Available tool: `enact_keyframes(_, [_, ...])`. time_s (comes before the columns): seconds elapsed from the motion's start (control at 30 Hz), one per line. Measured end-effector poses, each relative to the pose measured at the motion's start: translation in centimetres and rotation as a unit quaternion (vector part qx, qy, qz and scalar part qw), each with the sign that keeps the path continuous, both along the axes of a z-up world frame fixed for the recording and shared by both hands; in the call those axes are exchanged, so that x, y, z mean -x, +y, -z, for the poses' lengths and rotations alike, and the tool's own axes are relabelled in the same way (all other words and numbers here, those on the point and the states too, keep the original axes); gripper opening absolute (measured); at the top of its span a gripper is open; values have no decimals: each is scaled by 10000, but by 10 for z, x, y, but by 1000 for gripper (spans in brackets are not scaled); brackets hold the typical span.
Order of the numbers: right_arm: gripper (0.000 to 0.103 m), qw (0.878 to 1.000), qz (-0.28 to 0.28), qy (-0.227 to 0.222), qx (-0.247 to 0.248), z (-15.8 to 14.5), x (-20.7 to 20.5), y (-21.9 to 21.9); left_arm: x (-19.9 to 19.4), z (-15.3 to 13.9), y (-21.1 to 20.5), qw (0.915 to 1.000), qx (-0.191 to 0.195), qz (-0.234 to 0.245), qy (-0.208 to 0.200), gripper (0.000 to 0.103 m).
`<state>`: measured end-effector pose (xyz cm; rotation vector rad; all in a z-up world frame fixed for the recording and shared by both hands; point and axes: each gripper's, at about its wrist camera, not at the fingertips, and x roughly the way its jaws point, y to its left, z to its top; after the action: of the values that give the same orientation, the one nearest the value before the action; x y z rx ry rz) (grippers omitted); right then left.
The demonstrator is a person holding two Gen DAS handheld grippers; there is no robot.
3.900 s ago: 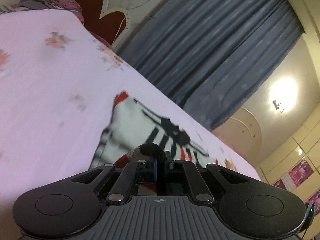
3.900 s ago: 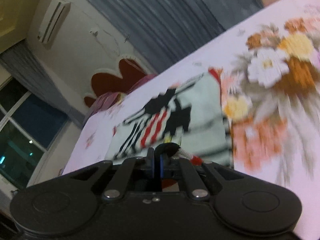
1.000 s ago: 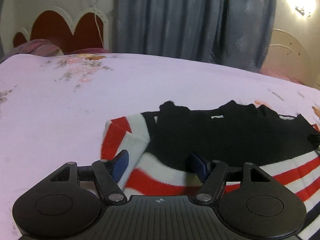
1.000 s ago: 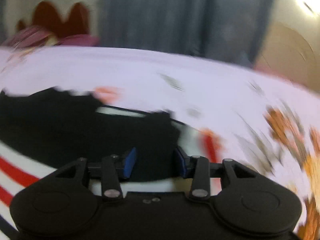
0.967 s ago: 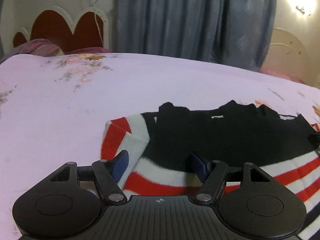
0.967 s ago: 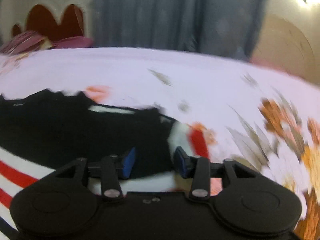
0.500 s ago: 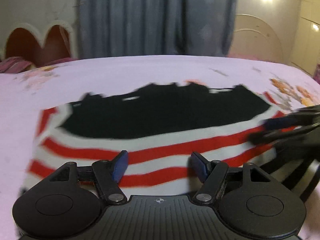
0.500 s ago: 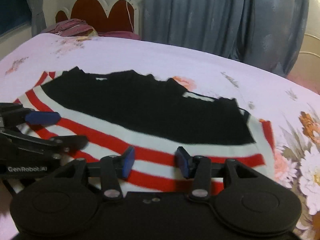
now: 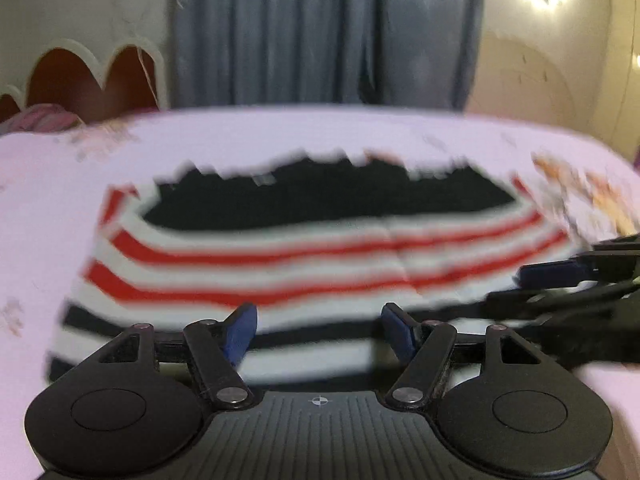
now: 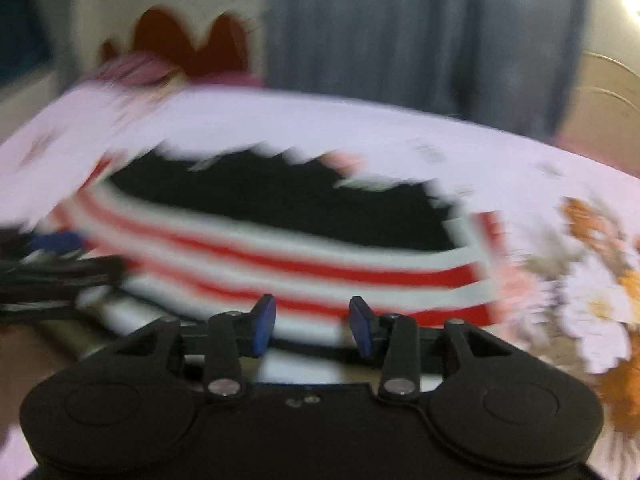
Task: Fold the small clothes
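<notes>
A small striped garment (image 9: 304,240) lies flat on the pink bedsheet (image 9: 60,208), black at the far side, then red, white and black bands toward me. My left gripper (image 9: 318,330) hangs open over its near striped edge, nothing between the blue pads. In the right wrist view the same garment (image 10: 280,224) fills the middle, blurred. My right gripper (image 10: 312,322) is above its near edge, jaws closing, with a clear gap and no cloth between them. Each gripper shows at the side of the other's view: the right gripper (image 9: 560,276) and the left gripper (image 10: 52,248).
The bedsheet (image 10: 440,140) carries a large flower print (image 10: 600,280) to the right of the garment. A red scalloped headboard (image 9: 80,76) and a pillow (image 10: 140,72) stand at the far left. Grey curtains (image 9: 320,32) hang behind the bed.
Both grippers have slid along the near edge toward the garment's middle, so each now sees the whole garment. The right jaws narrowed slightly. The garment lies as before.
</notes>
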<state>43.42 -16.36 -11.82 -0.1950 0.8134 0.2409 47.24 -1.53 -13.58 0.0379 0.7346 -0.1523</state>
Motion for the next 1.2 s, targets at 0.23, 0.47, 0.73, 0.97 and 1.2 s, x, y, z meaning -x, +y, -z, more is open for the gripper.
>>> enact_keyframes(0.23, [39, 9997, 113, 103, 195, 5, 27, 1, 27, -6, -10, 9996, -187, 69, -190, 77])
enact_keyframes(0.47, [39, 9998, -19, 105, 138, 13, 35, 4, 42, -2, 16, 9991, -228, -295, -181, 77])
enact_keyframes(0.73, [36, 9940, 1076, 67, 168, 13, 50, -98, 51, -1, 105, 9964, -195, -822, -1, 59])
enact_keyframes(0.97, [26, 9947, 980, 12, 312, -1, 52, -69, 48, 2, 92, 9940, -341, -1037, 26, 59])
enact_keyframes(1.2, [31, 9927, 1181, -119, 214, -3, 54, -84, 50, 3, 92, 9939, -362, -1044, 20, 60])
